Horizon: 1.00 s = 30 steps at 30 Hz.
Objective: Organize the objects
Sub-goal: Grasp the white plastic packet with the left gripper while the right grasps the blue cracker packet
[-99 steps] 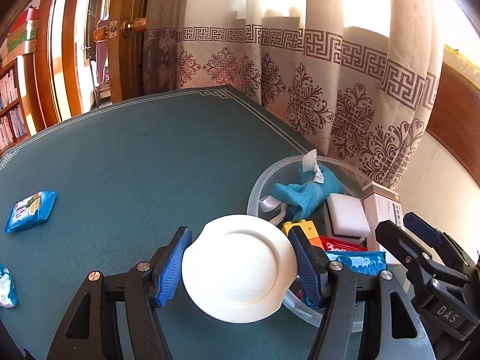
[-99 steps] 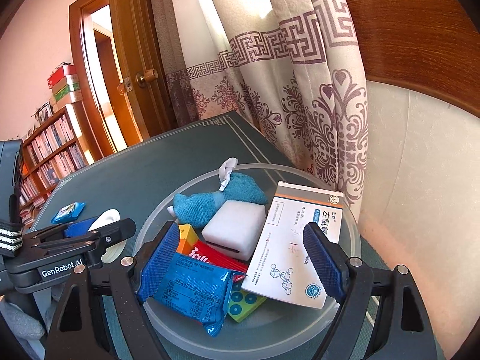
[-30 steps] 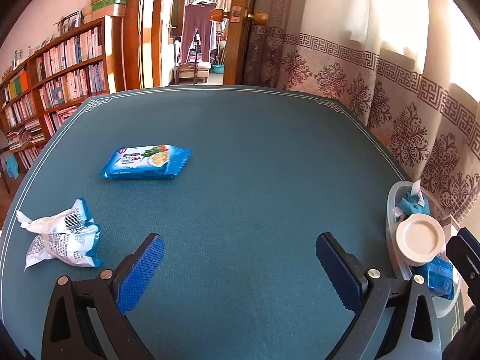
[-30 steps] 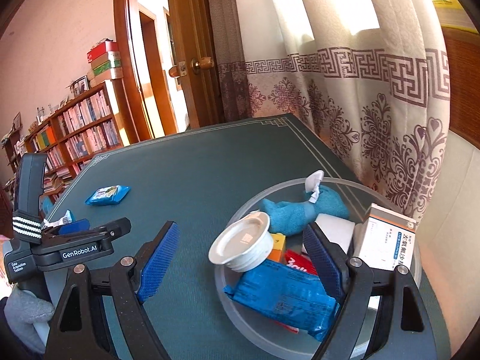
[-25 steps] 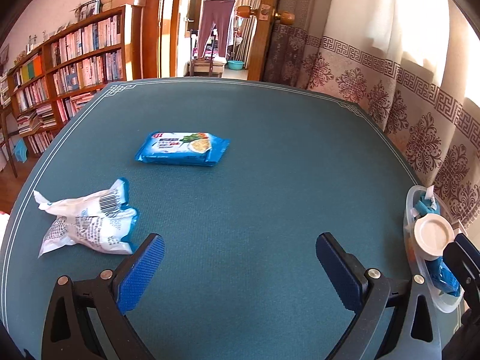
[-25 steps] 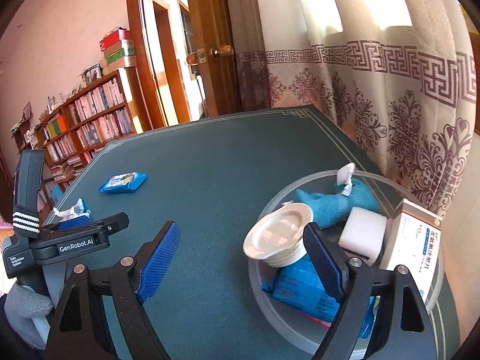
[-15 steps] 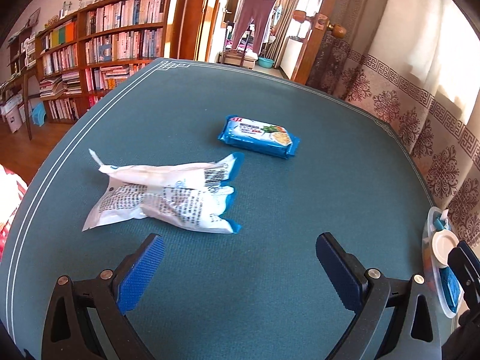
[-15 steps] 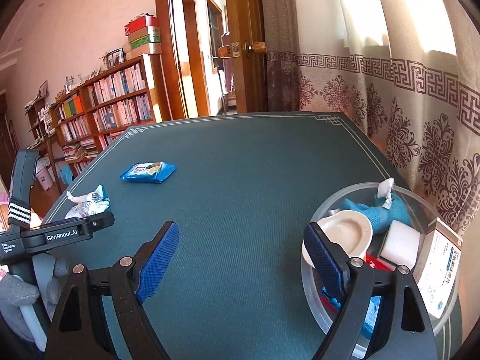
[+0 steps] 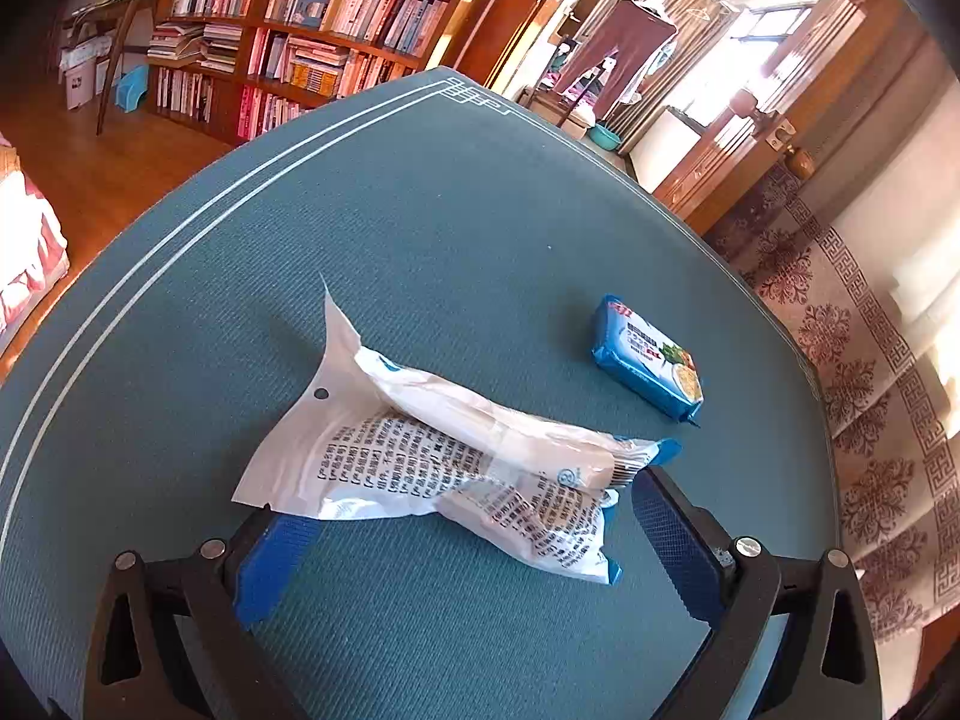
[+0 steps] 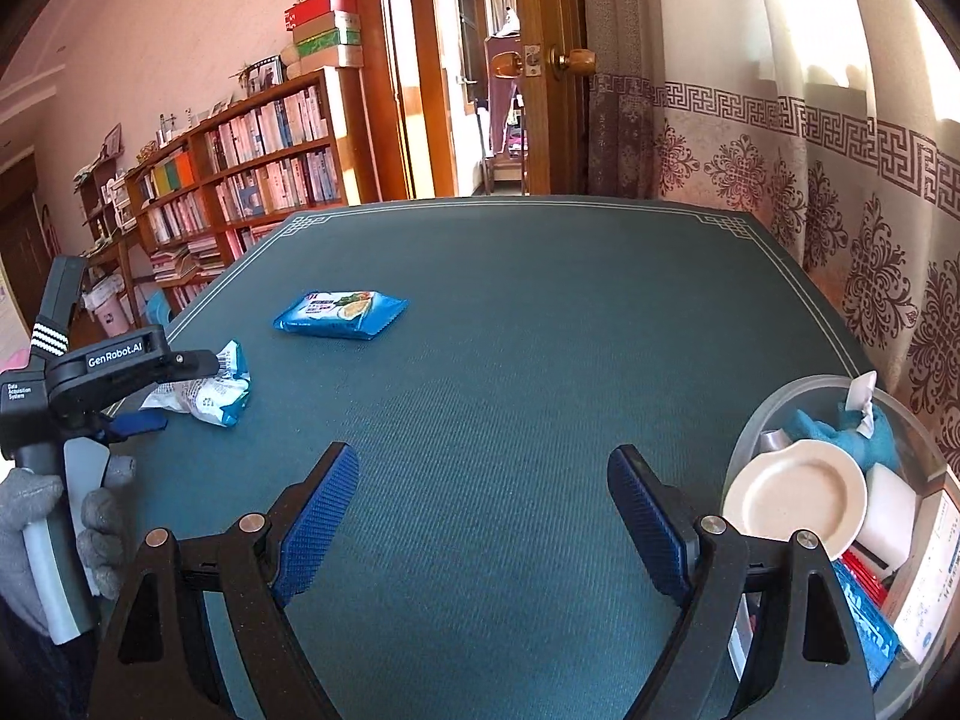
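Swung away from the bowl (image 10: 774, 414), the left gripper (image 9: 468, 546) now straddles the crumpled white packet (image 9: 432, 456) with jaws spread, empty; closing squarely across its middle should secure it.

Both the left gripper (image 9: 474, 546) and right gripper (image 10: 483, 522) tilt downward, fingers spread wide.

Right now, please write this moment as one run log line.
left tool: open, white crumpled packet between pads | right tool: open, holds nothing | blue snack pack: on table | basin: plate inside
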Each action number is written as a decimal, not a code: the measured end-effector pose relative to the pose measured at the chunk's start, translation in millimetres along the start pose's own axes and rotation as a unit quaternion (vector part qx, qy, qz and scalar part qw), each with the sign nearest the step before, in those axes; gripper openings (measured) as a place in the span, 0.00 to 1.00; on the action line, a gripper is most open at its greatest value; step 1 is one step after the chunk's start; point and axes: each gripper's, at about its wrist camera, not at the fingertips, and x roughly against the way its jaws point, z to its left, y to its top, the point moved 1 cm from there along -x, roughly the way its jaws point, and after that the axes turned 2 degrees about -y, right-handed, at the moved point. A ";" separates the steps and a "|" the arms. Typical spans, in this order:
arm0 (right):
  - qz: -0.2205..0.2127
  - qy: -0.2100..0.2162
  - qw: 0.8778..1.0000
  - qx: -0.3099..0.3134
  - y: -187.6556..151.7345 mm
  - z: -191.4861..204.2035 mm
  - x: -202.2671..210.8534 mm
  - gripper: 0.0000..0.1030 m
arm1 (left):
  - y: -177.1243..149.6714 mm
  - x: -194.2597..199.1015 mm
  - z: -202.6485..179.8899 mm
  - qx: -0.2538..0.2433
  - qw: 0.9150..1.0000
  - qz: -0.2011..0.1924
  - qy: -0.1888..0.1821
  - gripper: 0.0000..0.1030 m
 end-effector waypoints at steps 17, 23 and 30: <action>0.026 0.053 0.996 0.063 39.7 45.8 -83.4 0.84 | 19.8 -26.7 -19.8 -0.052 0.996 -0.030 0.071 0.76; 0.045 0.090 0.988 0.114 62.1 71.5 -128.4 0.84 | 19.5 -24.7 -25.1 -0.095 0.994 -0.022 0.048 0.56; 0.074 0.156 0.979 0.106 94.5 87.0 -173.4 0.84 | 12.8 -19.6 -40.5 -0.172 0.984 -0.010 0.035 0.53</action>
